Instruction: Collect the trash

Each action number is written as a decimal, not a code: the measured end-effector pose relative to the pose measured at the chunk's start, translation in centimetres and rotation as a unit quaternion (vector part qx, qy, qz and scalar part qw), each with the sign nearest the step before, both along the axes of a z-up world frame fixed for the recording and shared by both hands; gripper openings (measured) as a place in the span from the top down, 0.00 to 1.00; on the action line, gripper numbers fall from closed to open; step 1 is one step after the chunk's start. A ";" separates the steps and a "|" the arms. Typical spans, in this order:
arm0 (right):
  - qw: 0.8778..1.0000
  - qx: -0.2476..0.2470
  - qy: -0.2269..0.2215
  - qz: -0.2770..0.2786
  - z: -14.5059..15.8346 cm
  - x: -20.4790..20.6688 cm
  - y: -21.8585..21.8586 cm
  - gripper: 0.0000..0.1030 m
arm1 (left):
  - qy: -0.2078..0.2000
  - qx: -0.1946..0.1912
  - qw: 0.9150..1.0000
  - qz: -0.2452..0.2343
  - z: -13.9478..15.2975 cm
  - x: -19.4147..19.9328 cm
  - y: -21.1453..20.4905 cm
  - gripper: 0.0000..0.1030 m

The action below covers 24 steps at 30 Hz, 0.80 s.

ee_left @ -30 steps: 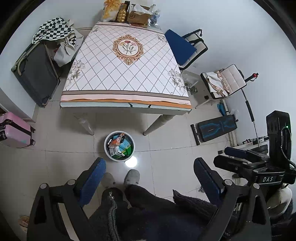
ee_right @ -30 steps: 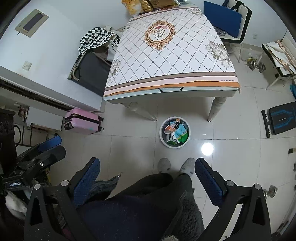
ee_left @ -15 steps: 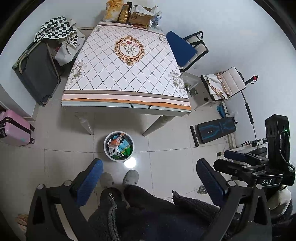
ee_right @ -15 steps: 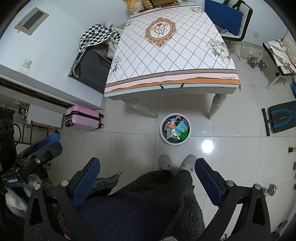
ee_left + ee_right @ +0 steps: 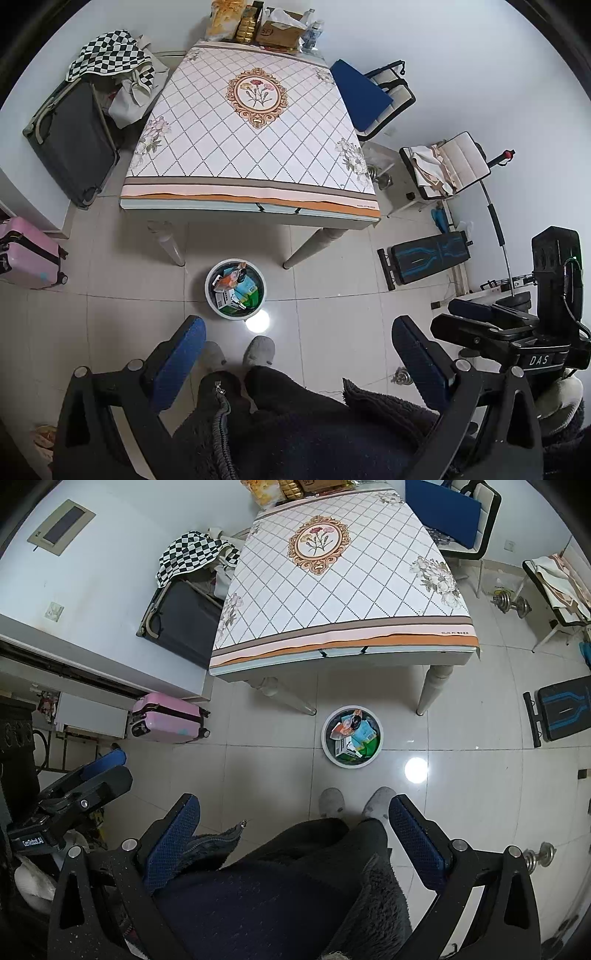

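Observation:
A round white trash bin (image 5: 208, 286) stands on the tiled floor in front of the table, holding several wrappers and cartons (image 5: 236, 290). It also shows in the right wrist view (image 5: 327, 746). My left gripper (image 5: 295, 345) is open and empty, held high above the floor over the person's legs. My right gripper (image 5: 293, 821) is open and empty, held the same way. The right gripper shows at the right edge of the left wrist view (image 5: 480, 314), and the left gripper at the left edge of the right wrist view (image 5: 99, 771).
A table with a diamond-pattern cloth (image 5: 251, 147) stands behind the bin, with boxes and snack bags (image 5: 258, 26) at its far end. A pink suitcase (image 5: 26, 254), a dark suitcase (image 5: 74, 144), chairs (image 5: 373, 96) and a workout bench (image 5: 428, 258) ring the floor.
Both grippers have drifted slightly back and up; the table and bin sit a little further off in view. Both stay open.

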State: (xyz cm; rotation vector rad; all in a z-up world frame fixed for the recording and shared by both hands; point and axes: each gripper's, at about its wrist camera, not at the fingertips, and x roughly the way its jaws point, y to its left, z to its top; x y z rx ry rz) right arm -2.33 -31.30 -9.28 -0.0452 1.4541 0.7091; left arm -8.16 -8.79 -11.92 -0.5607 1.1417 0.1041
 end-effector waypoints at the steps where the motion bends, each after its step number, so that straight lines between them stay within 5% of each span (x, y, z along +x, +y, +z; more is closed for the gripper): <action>1: 1.000 0.001 0.000 -0.001 0.0 0.0 0.0 0.00 | 0.000 -0.001 1.000 0.000 0.0 0.0 0.0 0.00; 24: 1.000 0.021 0.002 -0.005 0.9 -0.3 0.1 0.00 | -0.010 -0.017 1.000 -0.004 -0.1 0.6 -0.9 0.00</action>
